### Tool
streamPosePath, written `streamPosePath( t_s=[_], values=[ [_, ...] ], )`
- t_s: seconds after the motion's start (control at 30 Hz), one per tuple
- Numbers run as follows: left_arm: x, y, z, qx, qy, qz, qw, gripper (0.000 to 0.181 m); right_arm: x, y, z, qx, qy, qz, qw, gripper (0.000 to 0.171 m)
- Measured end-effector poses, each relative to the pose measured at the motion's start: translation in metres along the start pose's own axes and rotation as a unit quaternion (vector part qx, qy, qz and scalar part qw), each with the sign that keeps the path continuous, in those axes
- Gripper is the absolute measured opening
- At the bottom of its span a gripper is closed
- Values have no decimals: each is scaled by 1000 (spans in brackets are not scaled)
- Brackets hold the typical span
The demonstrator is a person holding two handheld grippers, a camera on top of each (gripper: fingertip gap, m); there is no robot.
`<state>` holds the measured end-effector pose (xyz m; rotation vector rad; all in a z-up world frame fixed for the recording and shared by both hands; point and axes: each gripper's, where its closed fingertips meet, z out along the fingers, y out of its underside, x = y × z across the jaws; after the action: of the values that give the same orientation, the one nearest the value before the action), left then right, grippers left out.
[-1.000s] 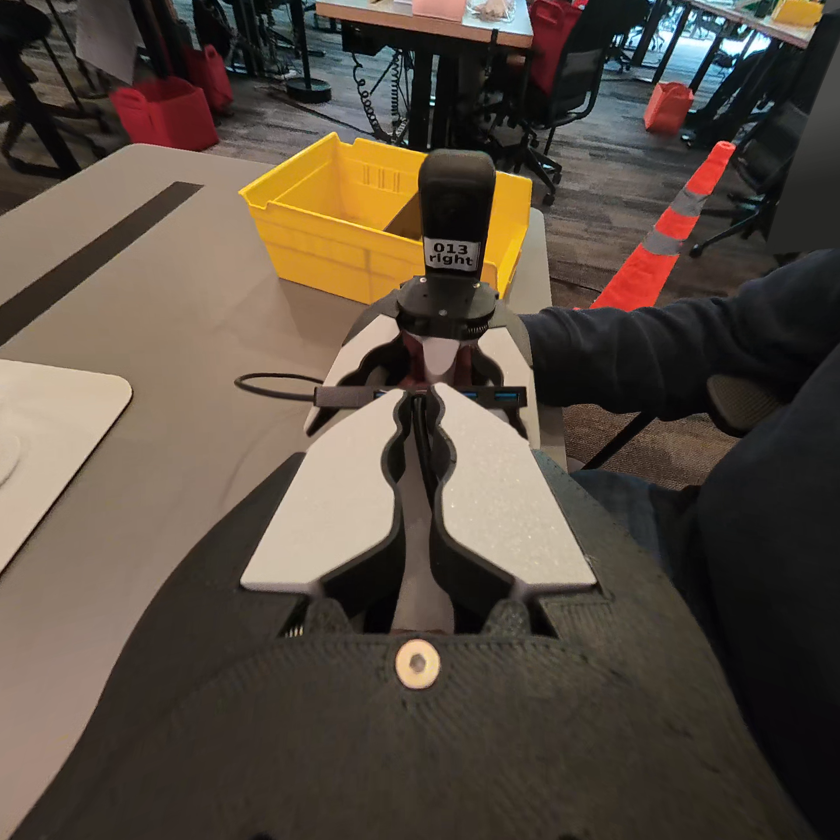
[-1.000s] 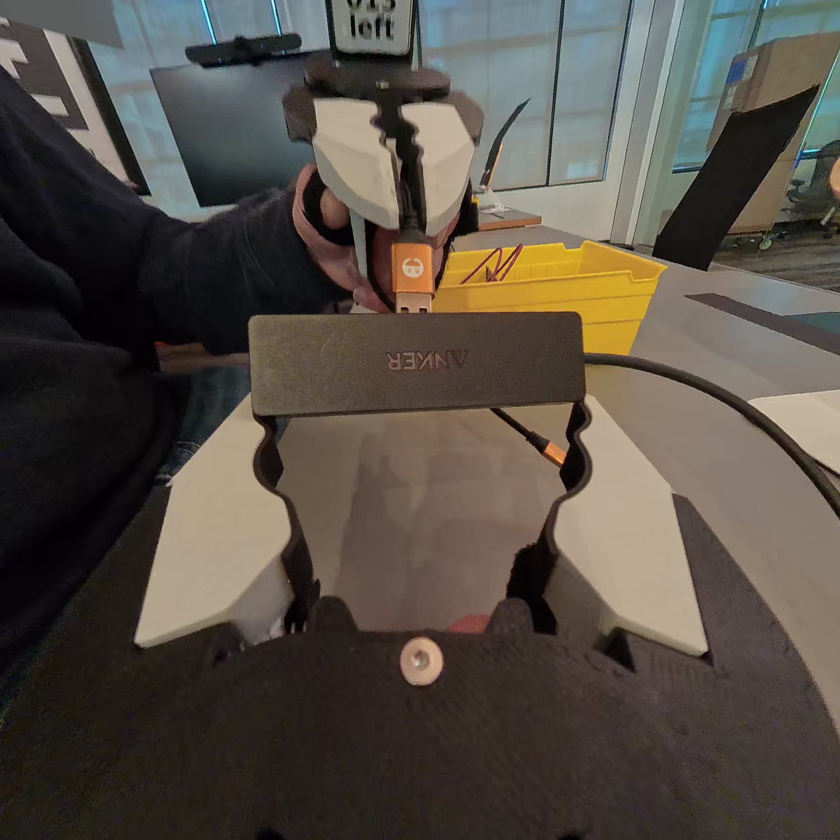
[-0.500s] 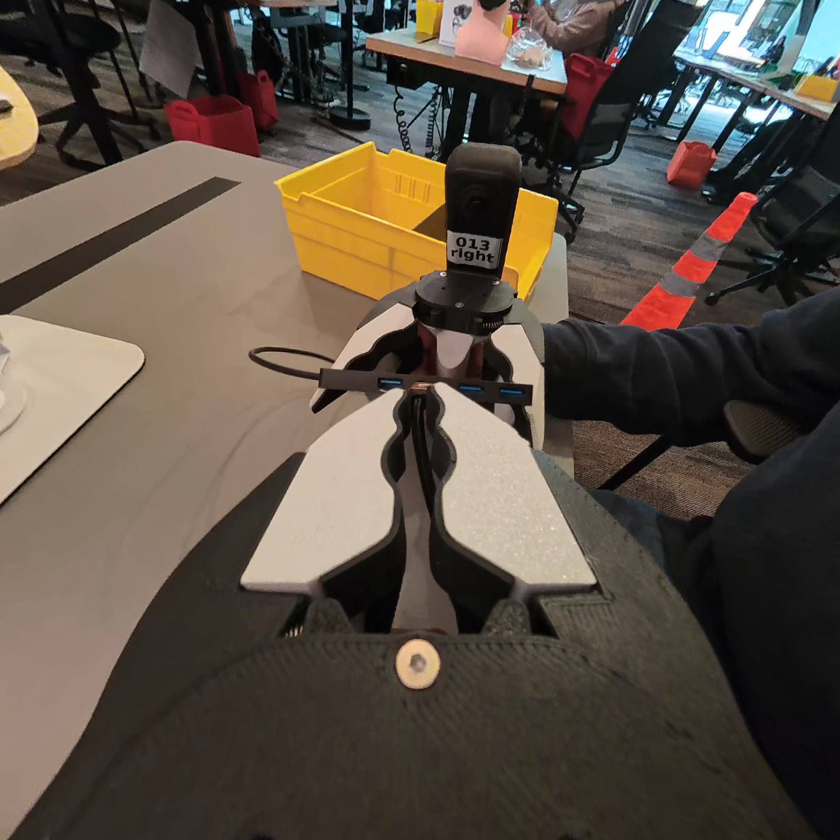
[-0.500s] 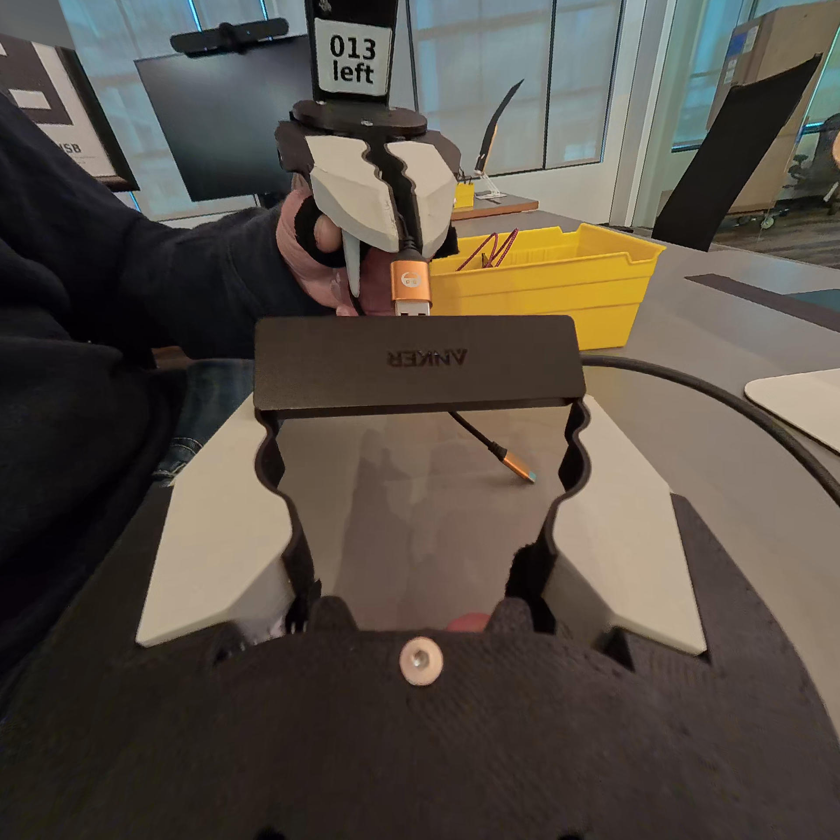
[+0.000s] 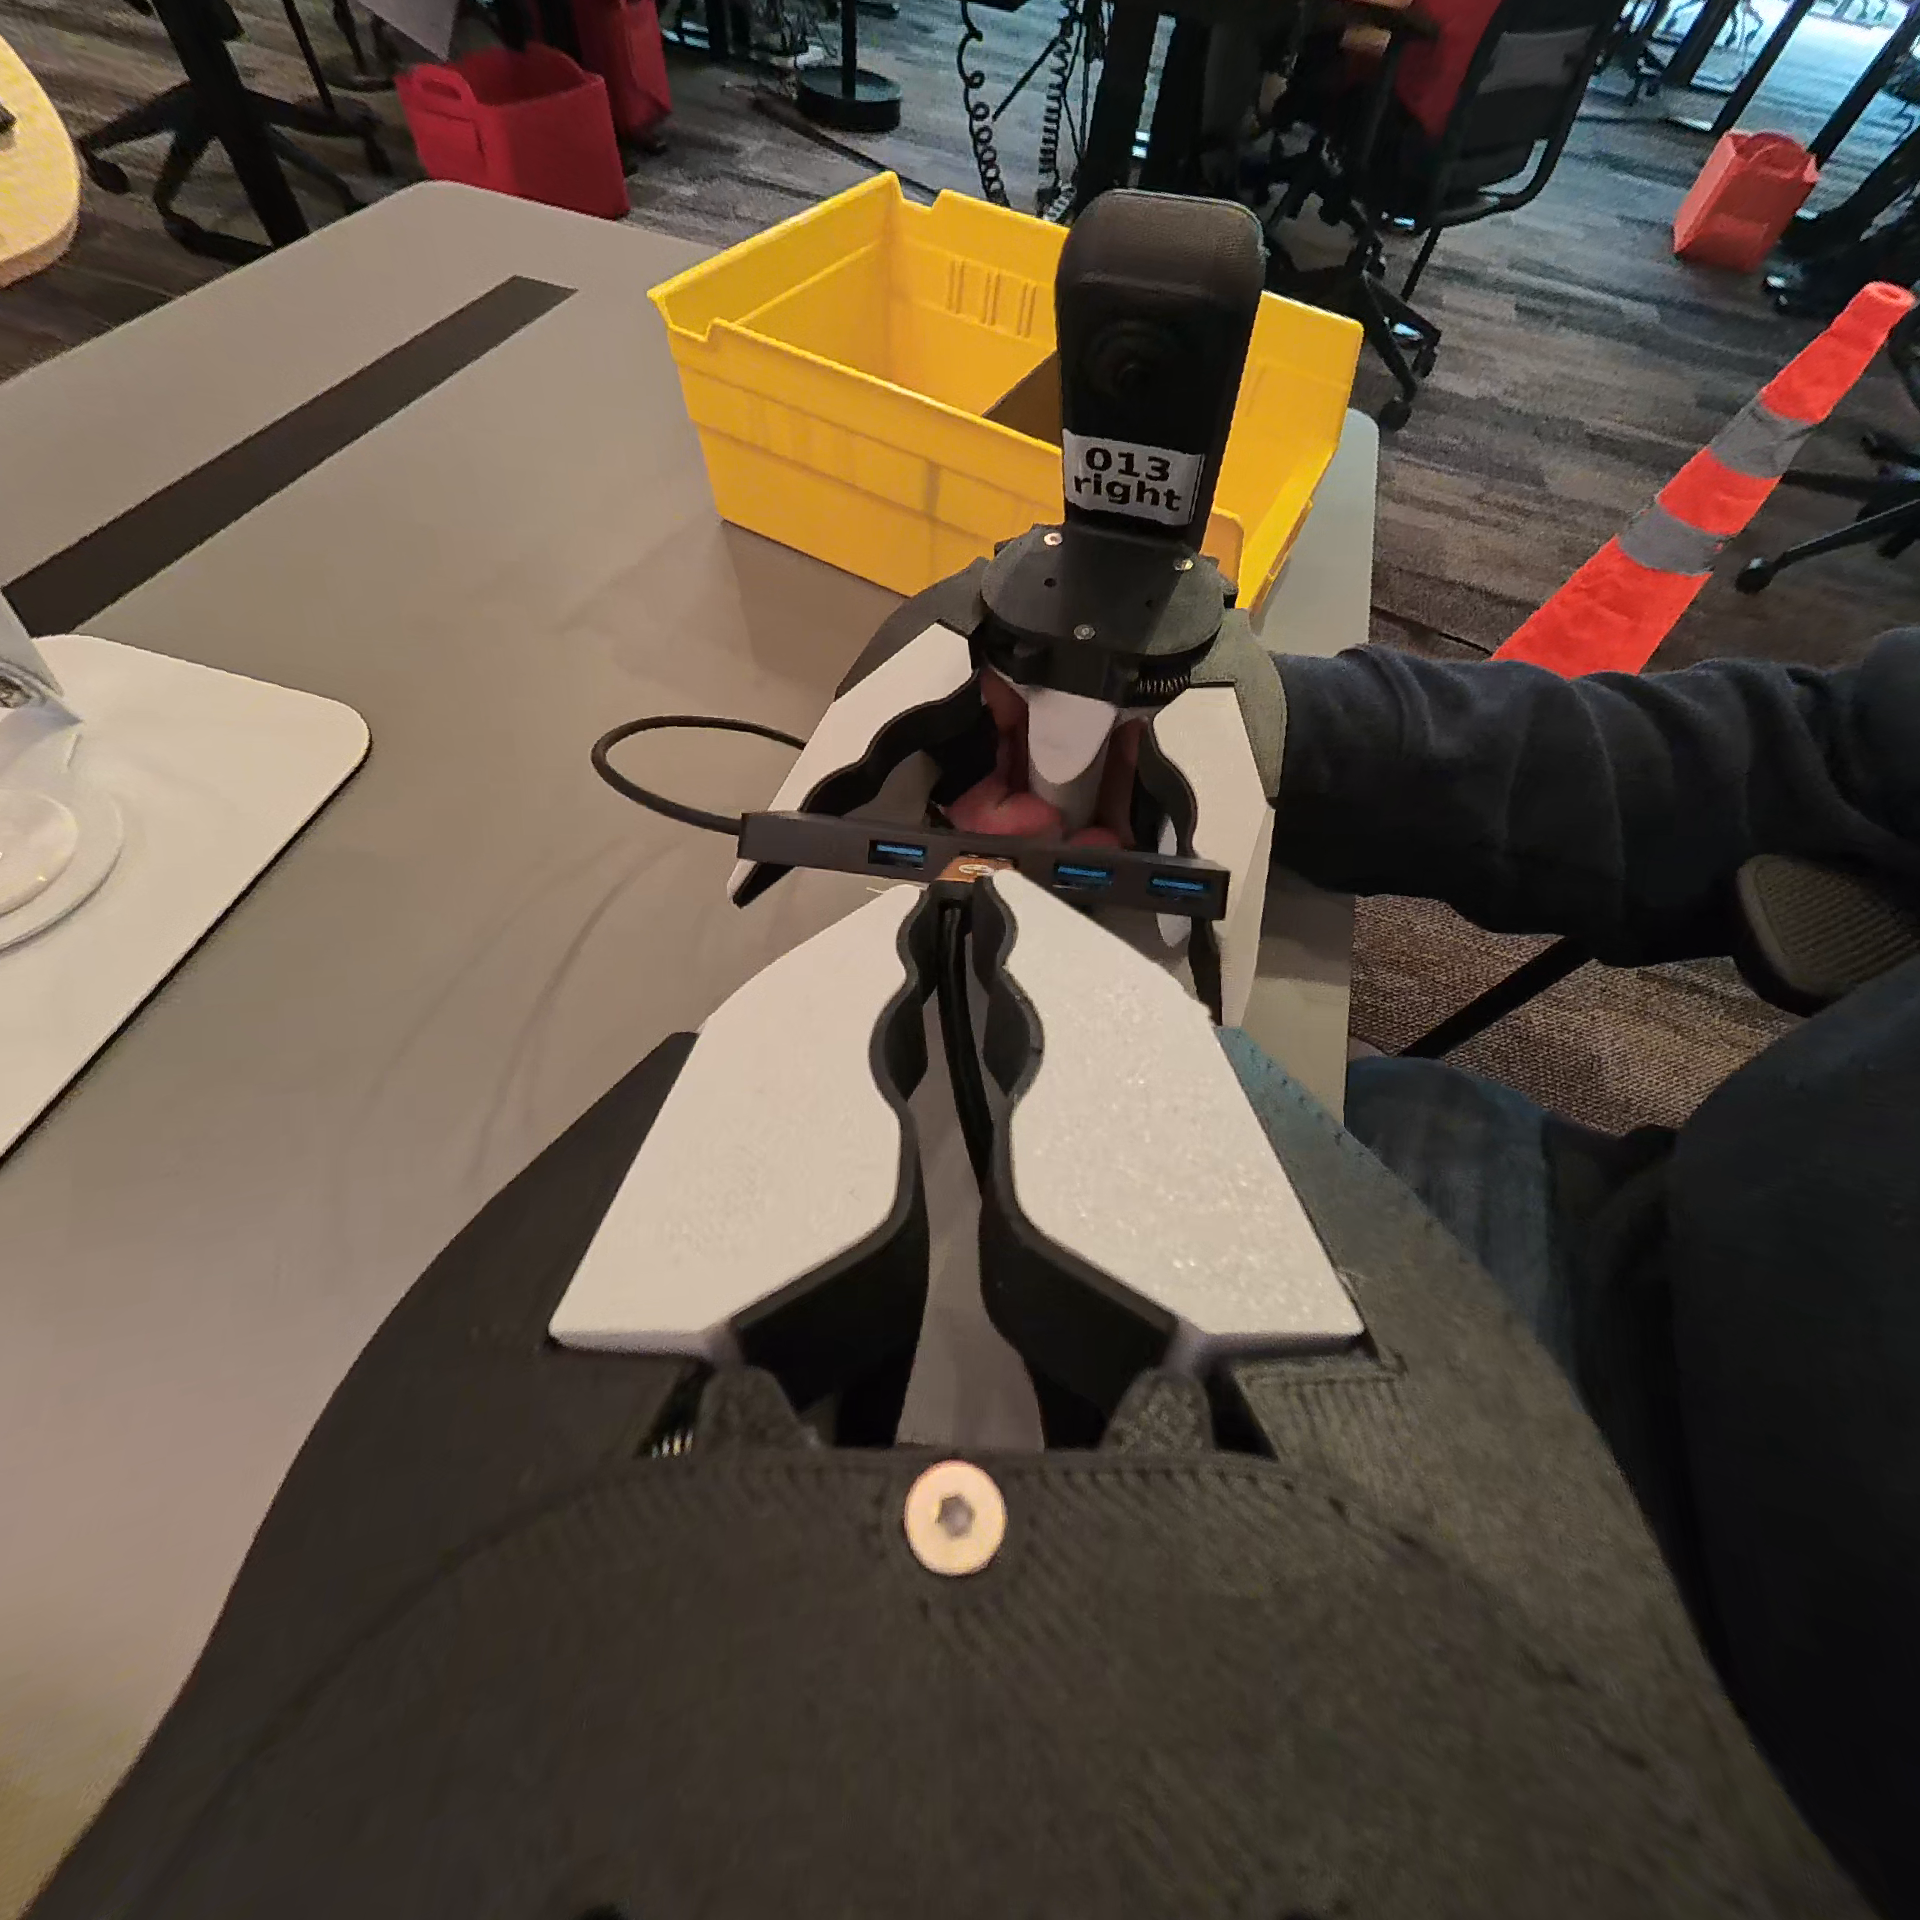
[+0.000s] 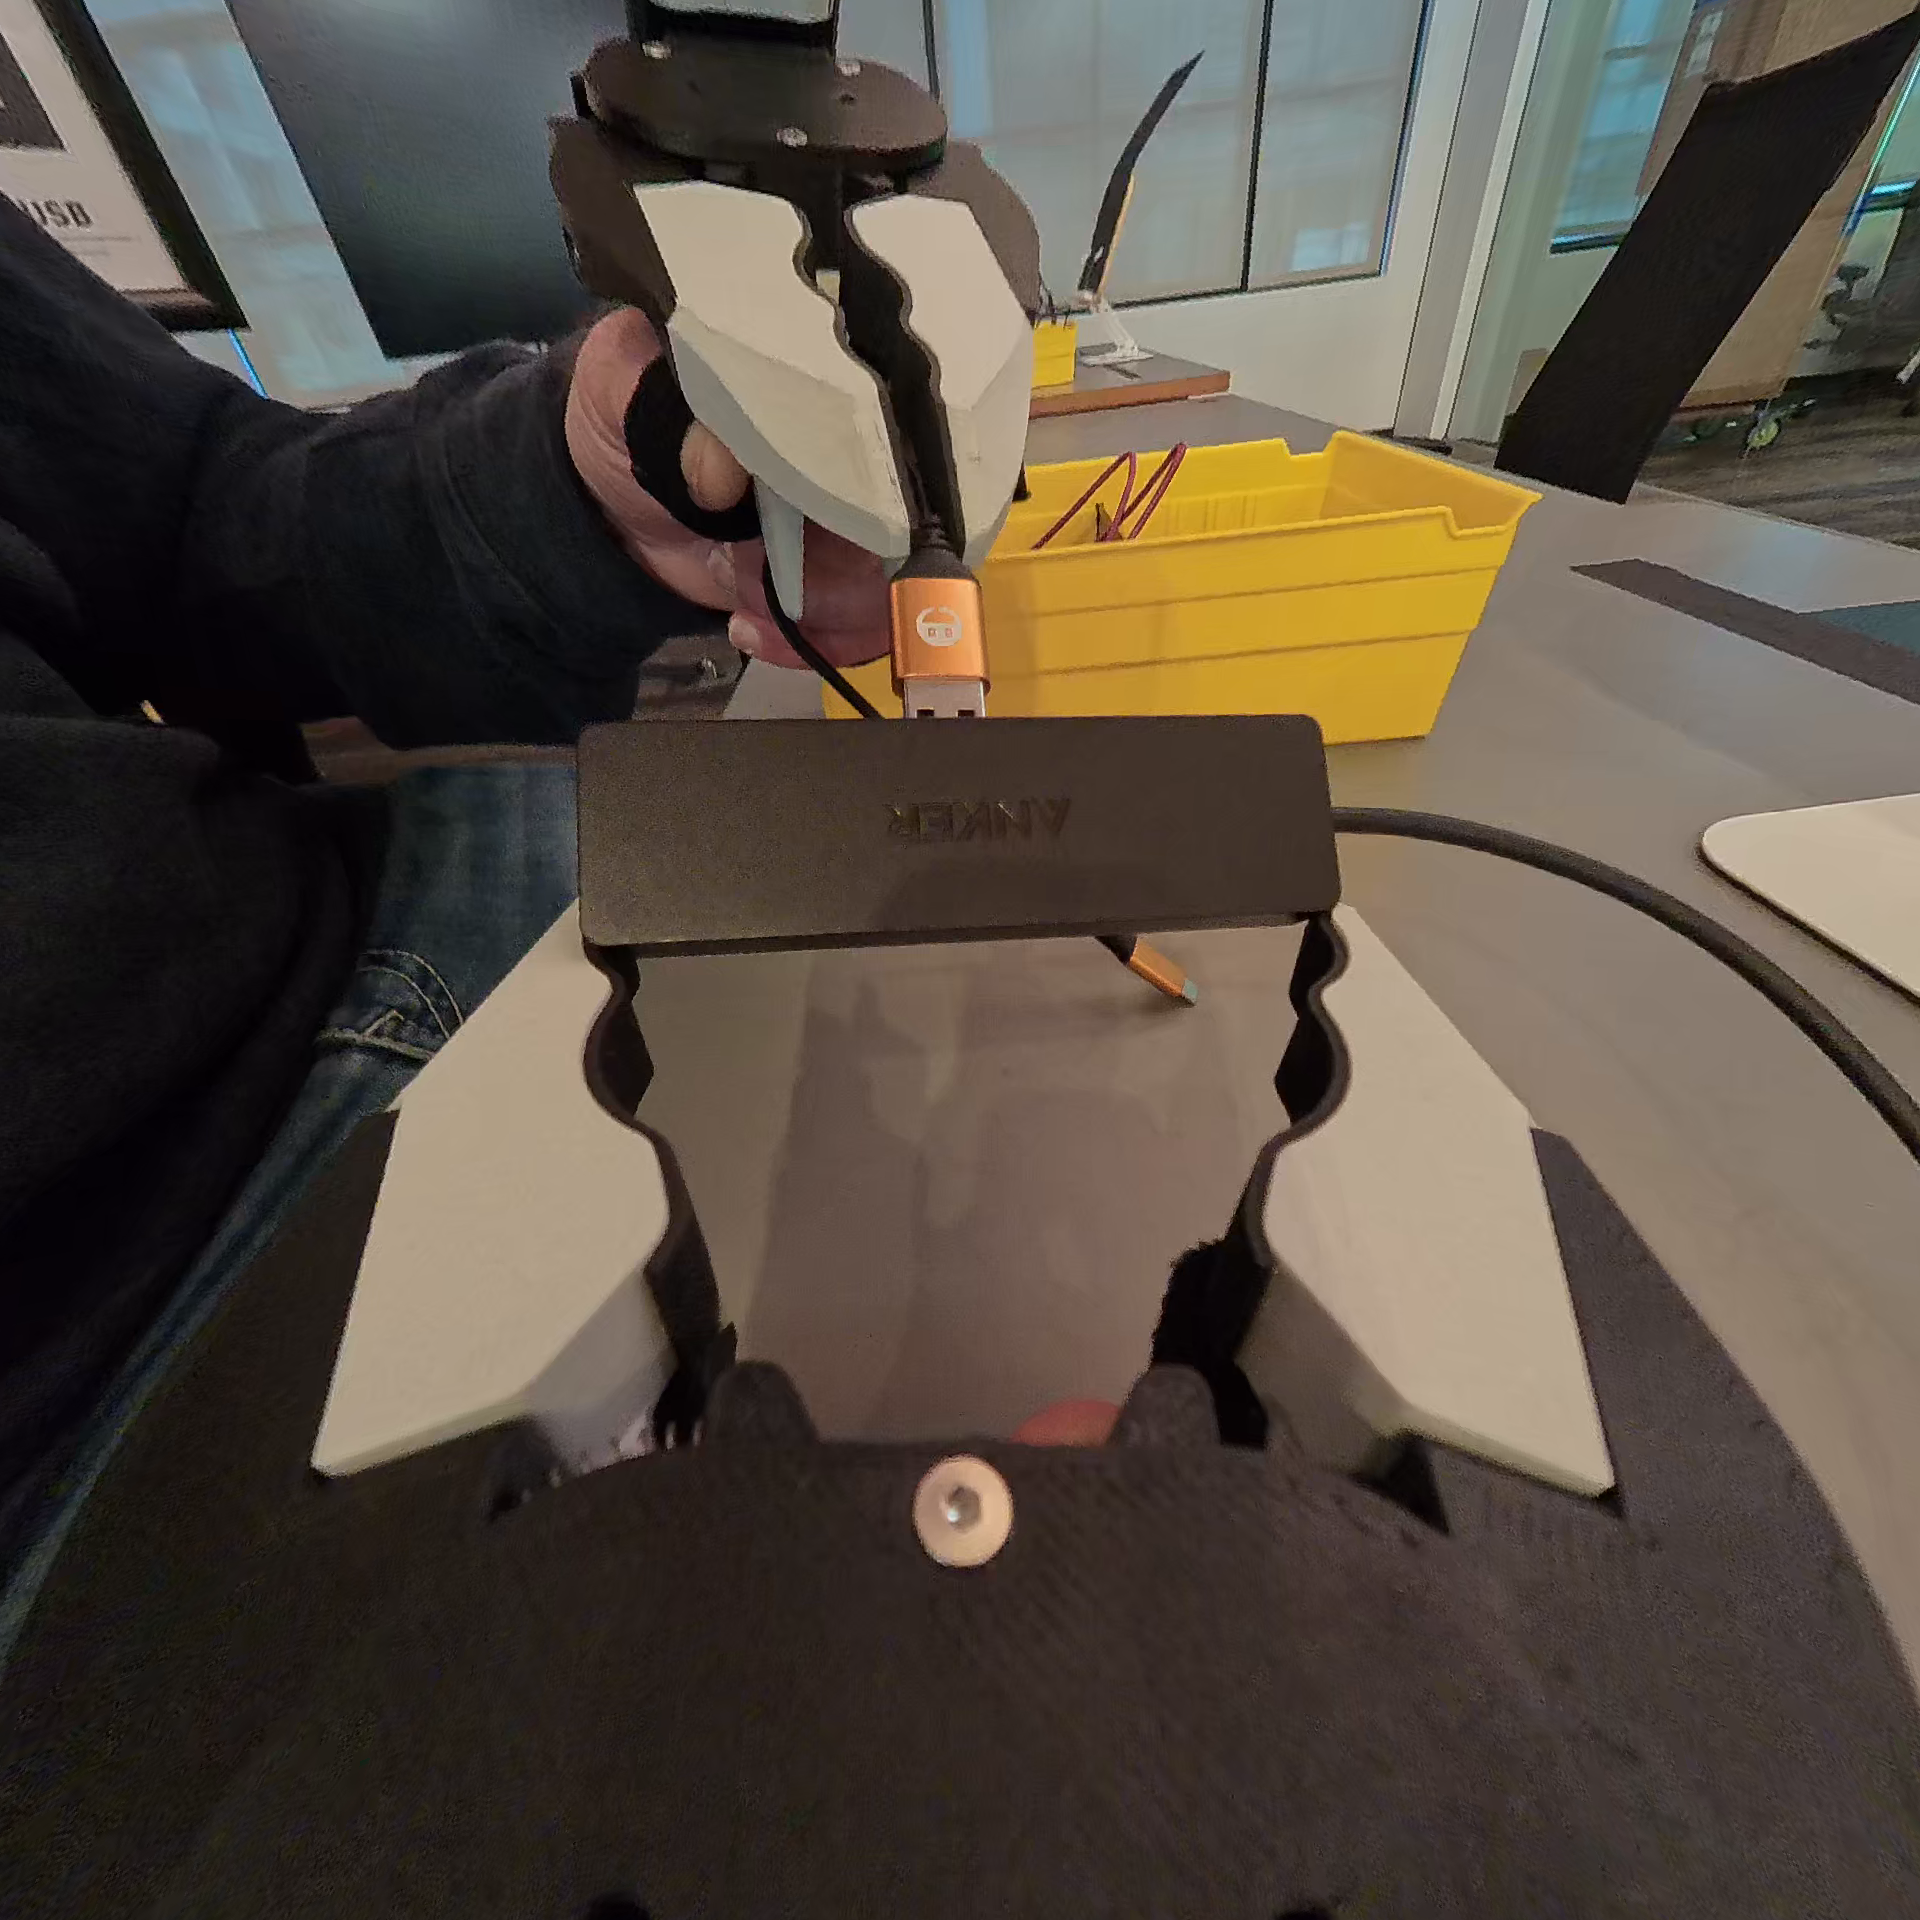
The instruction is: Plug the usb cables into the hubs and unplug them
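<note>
Alignment should be kept square as the orange USB plug [image 6: 938, 652], pinched in the left gripper [image 5: 961, 883], is eased into the black hub [image 6: 951, 831] clamped endwise by the right gripper [image 6: 961, 925] above the table [image 5: 416, 644].

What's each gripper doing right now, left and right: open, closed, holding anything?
Left gripper: tongs closed on the black cable just behind its orange USB plug.
Right gripper: tongs set wide but clamped on the ends of the black USB hub.
</note>
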<state>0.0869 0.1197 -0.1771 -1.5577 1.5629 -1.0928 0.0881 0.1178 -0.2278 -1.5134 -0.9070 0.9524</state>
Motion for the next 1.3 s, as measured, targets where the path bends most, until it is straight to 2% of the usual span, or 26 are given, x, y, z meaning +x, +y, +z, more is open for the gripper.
streamPosePath(
  t_s=[0.67, 0.7, 0.73, 0.8, 0.93, 1.03, 1.1, 1.13, 1.3],
  values=[
    [-5, 17, -5, -107, -37, 42, 993, 6, -1, 22, 12, -80, 2, -7, 997, 120],
    [-11, 16, -6, -117, -65, 51, 990, 6, -18, 24, 10, -87, -50, -27, 995, 30],
    [-13, 20, -6, -142, -72, 57, 986, 6, -22, 22, 12, -78, -58, -26, 995, 26],
    [-16, 28, -3, -166, -64, 52, 983, 6, -20, 11, 9, -41, -58, -12, 997, 28],
    [-19, 26, -3, -130, -54, 31, 990, 5, -19, 18, 12, -65, -55, -2, 996, 30],
    [-18, 18, -3, -100, -34, 13, 994, 5, -16, 12, 9, -44, -48, 3, 998, 34],
    [-15, 23, 1, -110, -26, 26, 993, 4, -5, 14, 12, -51, -19, 17, 998, 67],
    [-12, 25, 3, -112, -19, 29, 993, 4, -3, 14, 12, -52, -12, 23, 998, 77],
    [-11, 33, 8, -107, 0, 19, 994, 4, 11, 11, 11, -43, 35, 13, 998, 112]
  ],
)
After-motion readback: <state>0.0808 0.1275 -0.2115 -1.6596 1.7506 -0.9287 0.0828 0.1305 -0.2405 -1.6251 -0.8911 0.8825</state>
